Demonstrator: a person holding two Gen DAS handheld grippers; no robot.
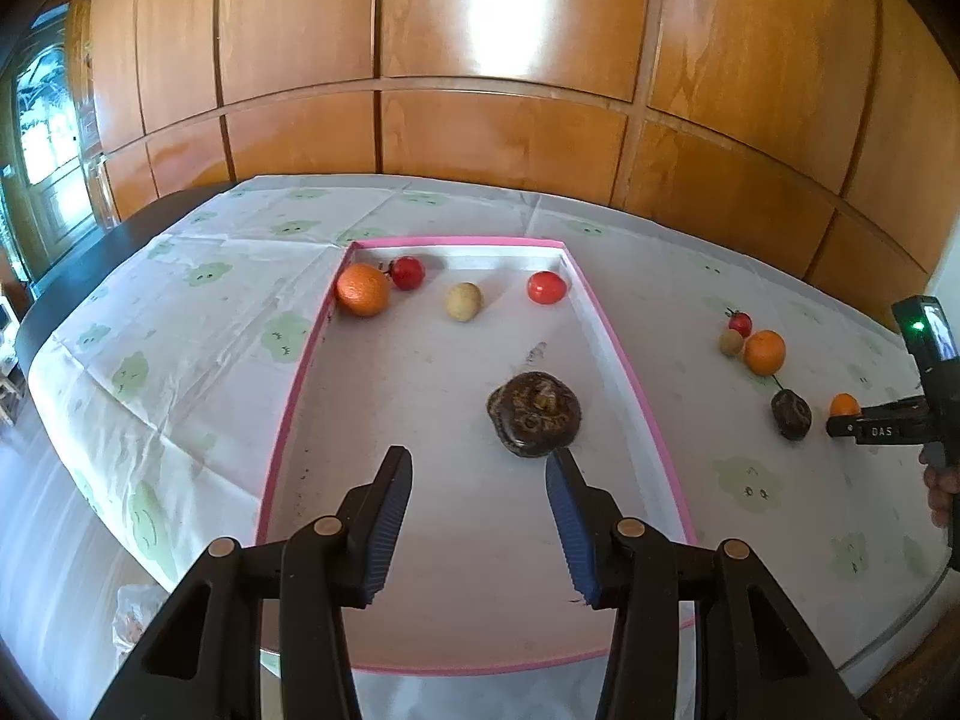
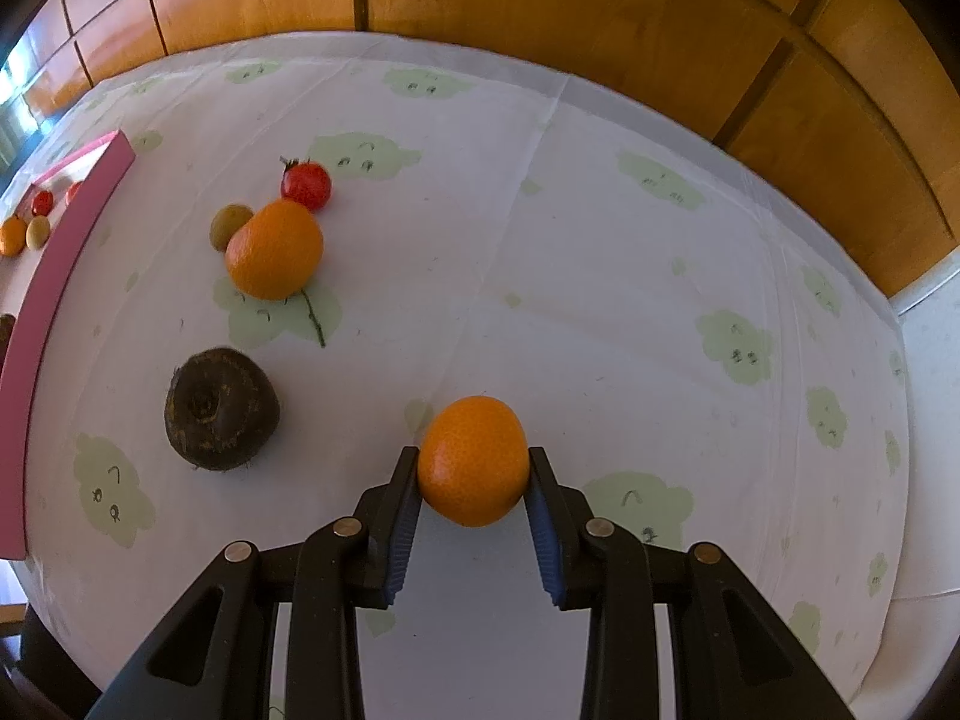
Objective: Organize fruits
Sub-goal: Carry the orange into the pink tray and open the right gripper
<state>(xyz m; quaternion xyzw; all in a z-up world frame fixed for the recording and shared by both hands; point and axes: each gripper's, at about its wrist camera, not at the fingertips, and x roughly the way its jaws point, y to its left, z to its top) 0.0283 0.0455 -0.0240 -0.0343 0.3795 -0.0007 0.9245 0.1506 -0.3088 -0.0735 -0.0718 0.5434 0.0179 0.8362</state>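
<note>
A pink-rimmed white tray (image 1: pixel 624 354) holds an orange (image 1: pixel 362 289), two red tomatoes (image 1: pixel 407 272) (image 1: pixel 546 287), a pale round fruit (image 1: pixel 463 301) and a dark brown fruit (image 1: pixel 534 414). My left gripper (image 1: pixel 479 453) hangs open over the tray with nothing between its fingers; the brown fruit lies just past its right fingertip. My right gripper (image 2: pixel 474 453) is shut on a small orange (image 2: pixel 473 461) just above the cloth. Loose on the cloth to its left are a bigger orange (image 2: pixel 275 249), a tomato (image 2: pixel 306 185), a small greenish fruit (image 2: pixel 229 225) and a second dark brown fruit (image 2: pixel 221 409).
A white tablecloth (image 2: pixel 600 240) with green cloud prints covers the table. Wooden wall panels (image 1: pixel 498 138) stand right behind it. The tray's pink wall (image 2: pixel 54 276) lies left of the loose fruits. A person's hand (image 1: pixel 939 489) holds the right gripper at the table's right edge.
</note>
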